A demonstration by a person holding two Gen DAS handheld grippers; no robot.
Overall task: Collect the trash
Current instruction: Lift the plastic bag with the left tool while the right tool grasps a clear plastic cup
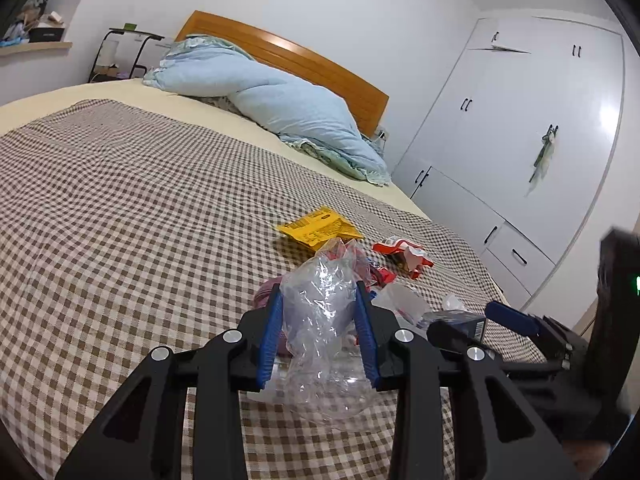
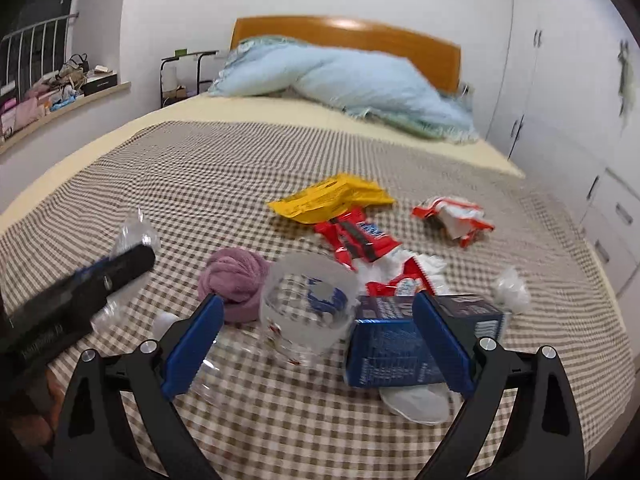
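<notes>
My left gripper [image 1: 318, 292] is shut on a crumpled clear plastic bottle [image 1: 320, 312], held just above the checked bed cover [image 1: 120, 200]. In the right wrist view it comes in from the left as a dark finger [image 2: 120, 264] with clear plastic around it. My right gripper [image 2: 318, 300] stands wide open over a clear plastic cup [image 2: 308, 308] and a blue box [image 2: 392, 348]. Beyond them lie a yellow packet [image 2: 332, 198], a red wrapper [image 2: 356, 240], a torn red-and-white wrapper [image 2: 452, 216], a mauve cloth ball [image 2: 236, 280] and a crumpled white scrap [image 2: 512, 288].
A light blue duvet [image 1: 280, 100] is heaped against the wooden headboard [image 1: 320, 64]. White wardrobe doors [image 1: 520, 140] run along the bed's right side. A cluttered shelf [image 2: 60, 92] and a black side table [image 2: 188, 72] stand at the far left.
</notes>
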